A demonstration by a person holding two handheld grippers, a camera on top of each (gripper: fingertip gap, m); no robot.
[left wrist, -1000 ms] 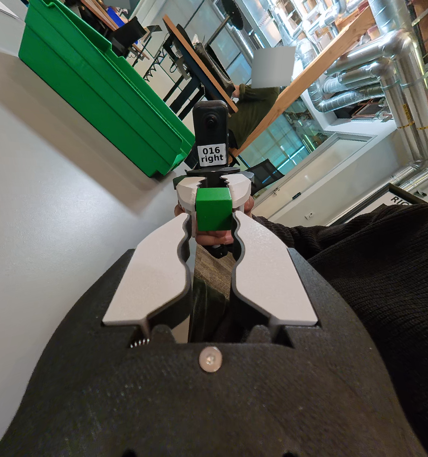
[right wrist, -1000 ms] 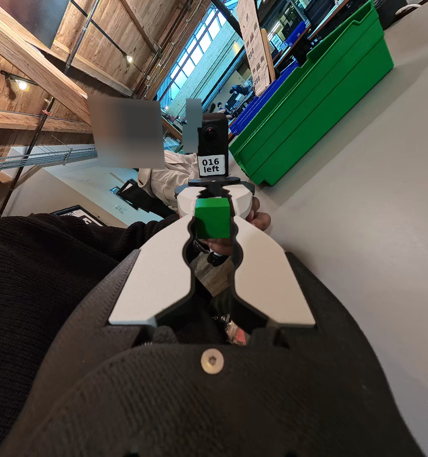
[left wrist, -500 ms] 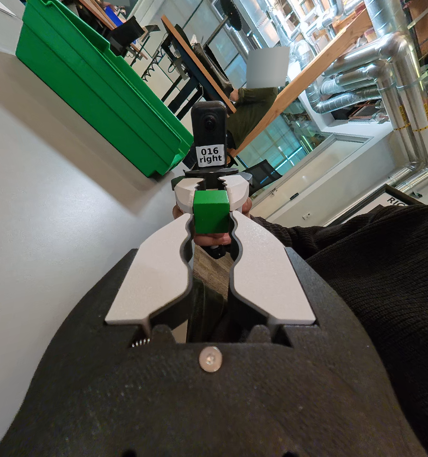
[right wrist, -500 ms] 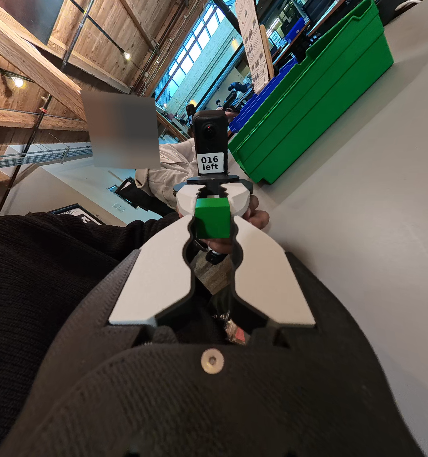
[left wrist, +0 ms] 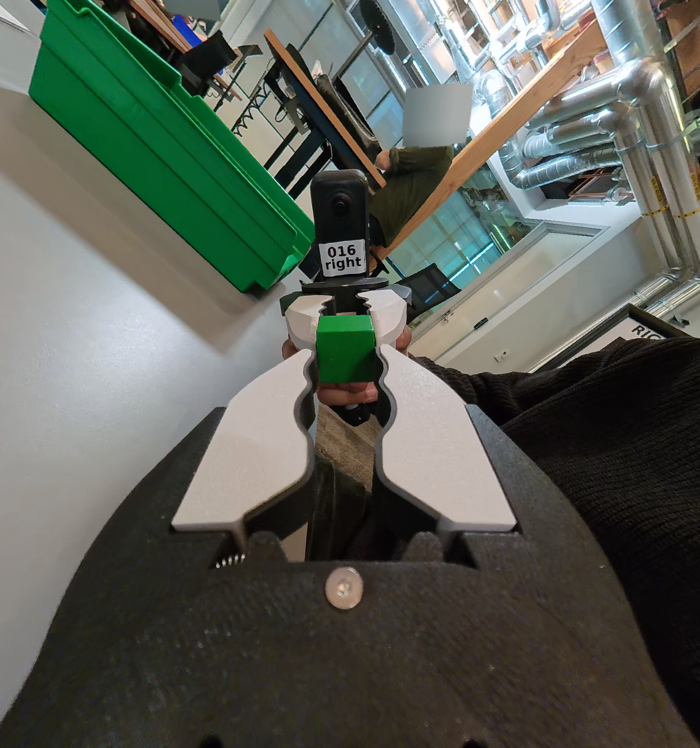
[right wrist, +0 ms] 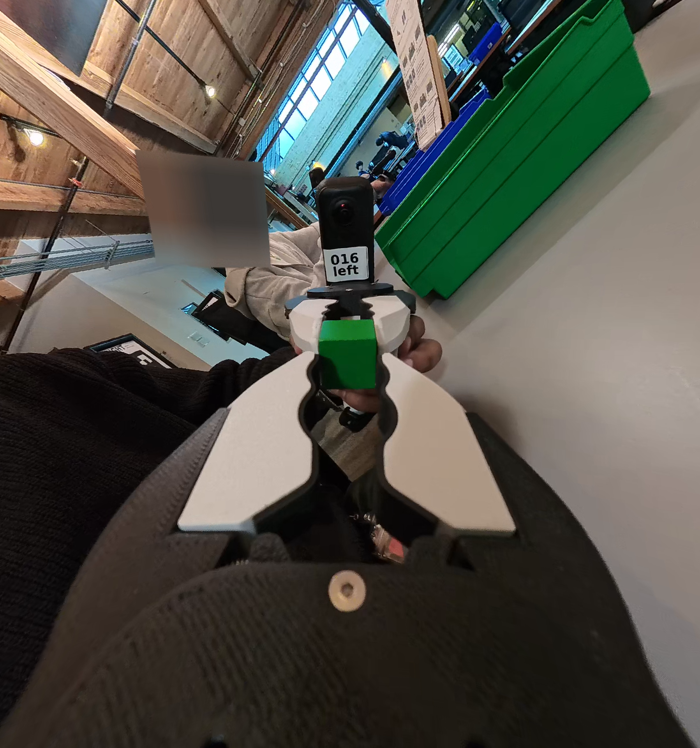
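Note:
A small green cube [left wrist: 345, 349] is held in the air between the two grippers, which point straight at each other. My left gripper [left wrist: 346, 364] is shut on the near end of the cube, one white finger on each side. The right gripper [left wrist: 344, 313], with a black camera above it, clamps the far end. In the right wrist view my right gripper [right wrist: 346, 366] is shut on the cube [right wrist: 346, 356], and the left gripper [right wrist: 348, 319] grips its other end. A hand [right wrist: 421, 352] holds the left gripper.
A grey tabletop [left wrist: 56, 384] lies beside the grippers and also shows in the right wrist view [right wrist: 583, 384]. A large green bin [left wrist: 150, 141] stands on it [right wrist: 522, 182], with blue bins [right wrist: 429, 162] behind. Black sleeves [left wrist: 603, 465] are close by. People sit in the background.
Both grippers keep their hold on the green cube. The pair has drifted only slightly. Nothing was let go or taken up.

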